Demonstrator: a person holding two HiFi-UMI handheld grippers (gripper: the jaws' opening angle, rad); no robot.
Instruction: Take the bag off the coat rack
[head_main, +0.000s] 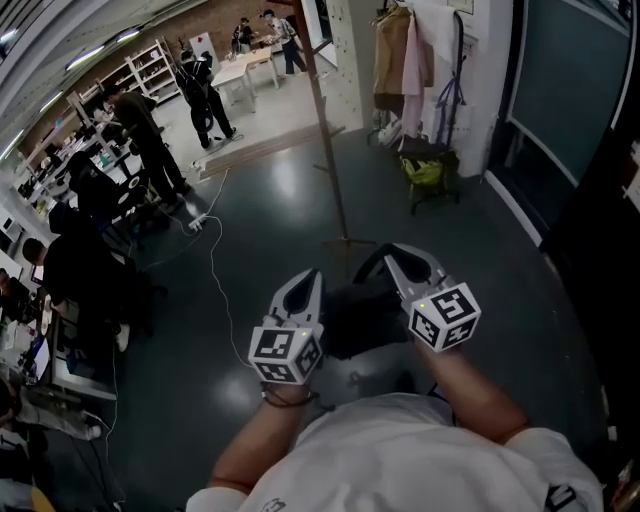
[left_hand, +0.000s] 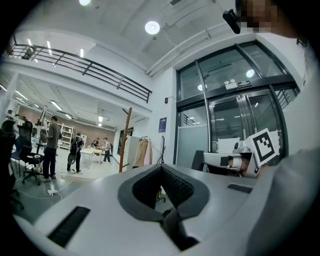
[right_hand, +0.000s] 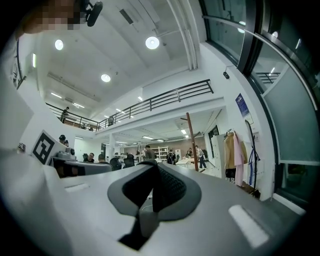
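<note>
A black bag (head_main: 352, 322) hangs low in front of me, between my two grippers and clear of the coat rack. Its strap (head_main: 366, 262) loops up to my right gripper (head_main: 393, 254), which is shut on it. In the right gripper view a dark band of that strap (right_hand: 153, 187) runs between the pads. My left gripper (head_main: 311, 276) is level with the bag on its left, shut, with nothing seen between its jaws. The coat rack (head_main: 326, 140) is a bare brown pole standing just beyond the grippers, and the same coat rack (left_hand: 125, 141) shows in the left gripper view.
A clothes rail with coats (head_main: 400, 50) and a small cart (head_main: 428, 178) stand at the back right by the glass wall. Several people (head_main: 140, 140), desks and chairs fill the left side. A white cable (head_main: 215, 265) trails across the dark floor.
</note>
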